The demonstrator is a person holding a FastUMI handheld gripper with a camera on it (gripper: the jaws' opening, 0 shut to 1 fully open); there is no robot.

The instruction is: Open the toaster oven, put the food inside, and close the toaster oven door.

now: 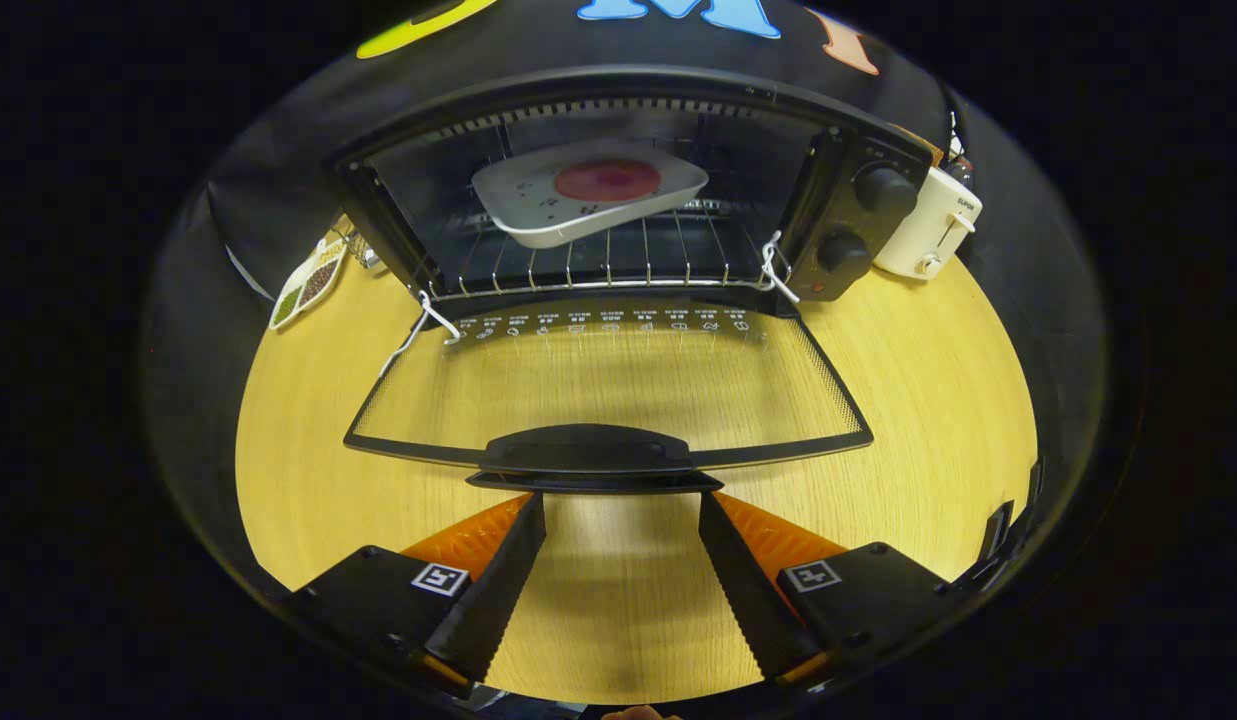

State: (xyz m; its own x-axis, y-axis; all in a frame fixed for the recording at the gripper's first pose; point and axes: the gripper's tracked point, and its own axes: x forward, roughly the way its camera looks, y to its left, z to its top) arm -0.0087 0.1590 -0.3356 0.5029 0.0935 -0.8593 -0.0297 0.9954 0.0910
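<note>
1. Already the food (607, 181) lies on its white plate (538, 225), which sits on the wire rack (598, 265) inside the toaster oven (858, 215), so opening and loading look done.
2. What remains, by my reading, is closing: the glass door (608, 385) lies folded flat toward the fingers, over the wooden table (928, 400).
3. Just beyond the fingertips sits the door handle (588, 455); the gripper (622, 497) is spread wide and holds nothing.
4. Beside the oven stands a white toaster (928, 235).

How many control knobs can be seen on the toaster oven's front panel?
2. The upper knob and lower knob sit stacked on the panel right of the open toaster oven. The gripper is open, fingertips just short of the door handle.
</note>
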